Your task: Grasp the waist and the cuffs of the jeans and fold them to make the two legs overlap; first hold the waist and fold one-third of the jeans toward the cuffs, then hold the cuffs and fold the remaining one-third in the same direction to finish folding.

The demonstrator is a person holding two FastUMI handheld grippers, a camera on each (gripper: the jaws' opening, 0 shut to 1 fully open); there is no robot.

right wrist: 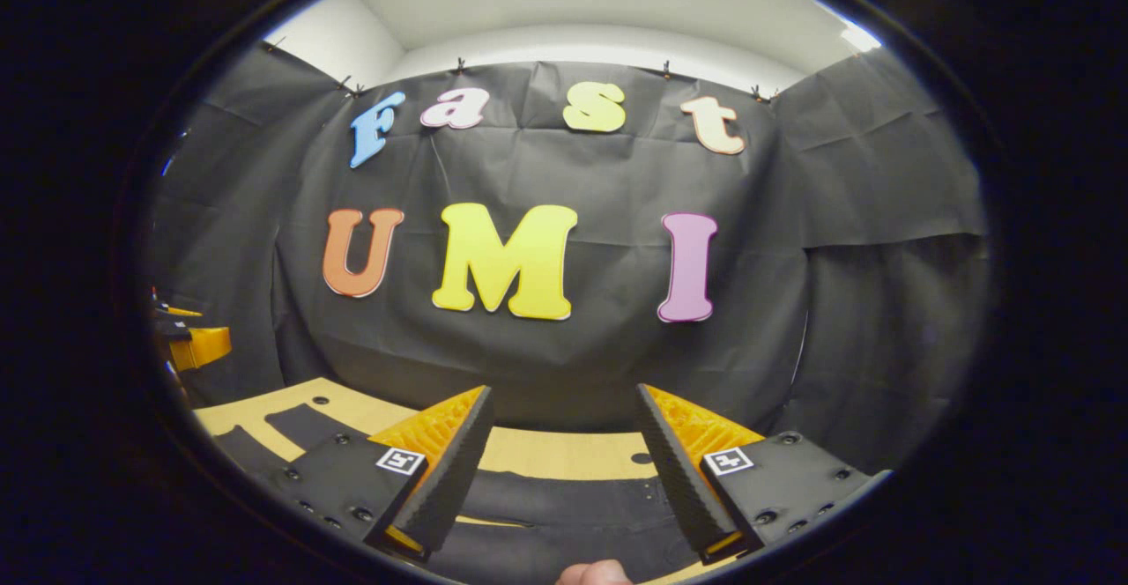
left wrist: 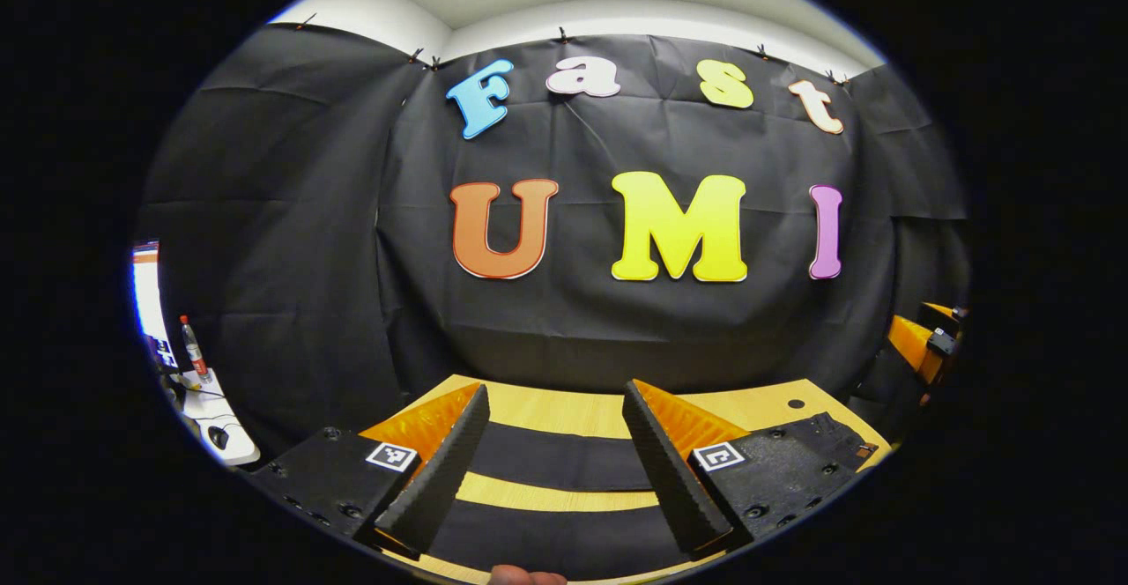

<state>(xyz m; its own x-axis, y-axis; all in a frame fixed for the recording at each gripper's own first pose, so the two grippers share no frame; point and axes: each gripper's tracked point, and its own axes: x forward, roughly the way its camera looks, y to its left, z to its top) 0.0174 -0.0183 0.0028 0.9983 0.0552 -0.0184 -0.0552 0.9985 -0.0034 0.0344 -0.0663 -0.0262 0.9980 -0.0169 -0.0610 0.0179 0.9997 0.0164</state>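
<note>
You are holding the left gripper [left wrist: 551, 479] and right gripper [right wrist: 564, 488] released above the bench [left wrist: 546, 410], because the jeans [left wrist: 555, 460] are lying flat at 6 o'clock, ungrasped.

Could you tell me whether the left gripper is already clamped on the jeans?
No, the left gripper stands open above the jeans, its fingers apart.

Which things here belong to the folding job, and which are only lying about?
For the job: jeans, left gripper, right gripper, both open above the wooden table.
Lying about: bottle, computer mouse on a side desk.
</note>
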